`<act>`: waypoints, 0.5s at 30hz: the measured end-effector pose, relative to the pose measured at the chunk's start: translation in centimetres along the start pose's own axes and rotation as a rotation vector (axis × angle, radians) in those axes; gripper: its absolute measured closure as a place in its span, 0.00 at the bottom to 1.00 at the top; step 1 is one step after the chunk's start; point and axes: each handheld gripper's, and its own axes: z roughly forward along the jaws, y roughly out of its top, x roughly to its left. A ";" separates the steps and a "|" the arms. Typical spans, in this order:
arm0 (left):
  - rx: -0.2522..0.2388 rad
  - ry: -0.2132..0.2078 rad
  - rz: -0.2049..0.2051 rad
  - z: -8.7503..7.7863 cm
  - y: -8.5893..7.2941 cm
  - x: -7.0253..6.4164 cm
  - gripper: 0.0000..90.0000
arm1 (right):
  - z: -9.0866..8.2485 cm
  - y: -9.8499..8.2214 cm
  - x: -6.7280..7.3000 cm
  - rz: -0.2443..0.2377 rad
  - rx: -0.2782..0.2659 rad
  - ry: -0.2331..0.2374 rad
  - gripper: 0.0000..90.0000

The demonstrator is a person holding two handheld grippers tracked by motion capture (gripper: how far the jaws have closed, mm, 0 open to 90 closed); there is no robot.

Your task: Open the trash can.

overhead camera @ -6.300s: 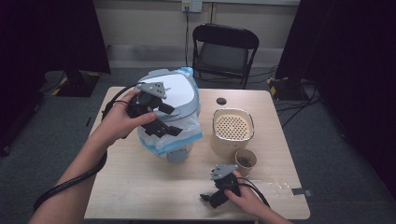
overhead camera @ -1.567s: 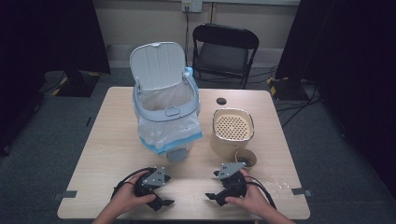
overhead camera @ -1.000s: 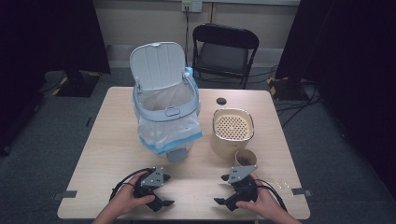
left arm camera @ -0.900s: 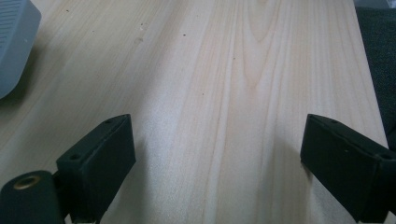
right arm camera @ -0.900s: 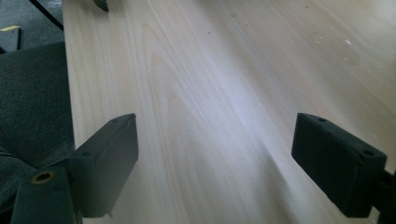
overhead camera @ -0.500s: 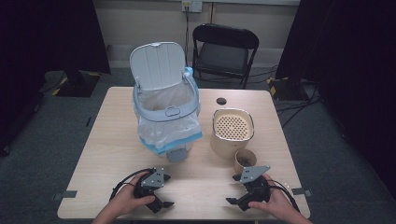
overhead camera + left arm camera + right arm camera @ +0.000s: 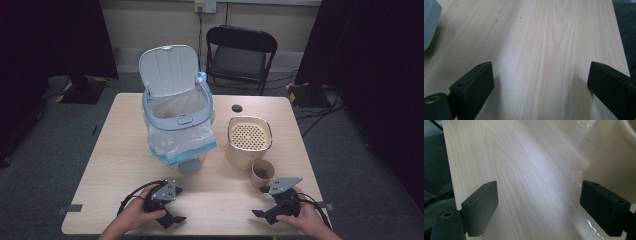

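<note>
Since a second ago your right gripper (image 7: 264,215) has slid rightward along the near table edge; it now sits just near of the small cup (image 7: 262,173), jaws apart and empty. That cup stands against the near side of the beige container (image 7: 249,141). Your left gripper (image 7: 172,219), near left, has just been opening: jaws wide, nothing between them, bare table (image 7: 544,50) beneath. The bin (image 7: 178,120) stands farther back, lid up.

no readable text, no labels, no brand marks, no numbers, no signs on anything near the fingers or beyond them
</note>
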 end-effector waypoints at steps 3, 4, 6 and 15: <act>0.000 0.000 0.000 0.0 0.0 0.0 0.07 | -0.5 -0.4 -0.4 0.008 -0.012 -0.014 0.16; 0.001 0.000 0.000 0.0 0.0 0.0 0.07 | -0.7 -0.5 -0.6 0.012 -0.014 -0.019 0.16; 0.000 0.000 0.001 0.0 0.0 0.0 0.07 | -0.9 -1.1 -1.1 0.020 -0.003 -0.038 0.16; -0.001 -0.001 0.002 0.0 0.0 0.0 0.07 | -1.5 -2.0 -2.6 0.054 -0.009 -0.084 0.16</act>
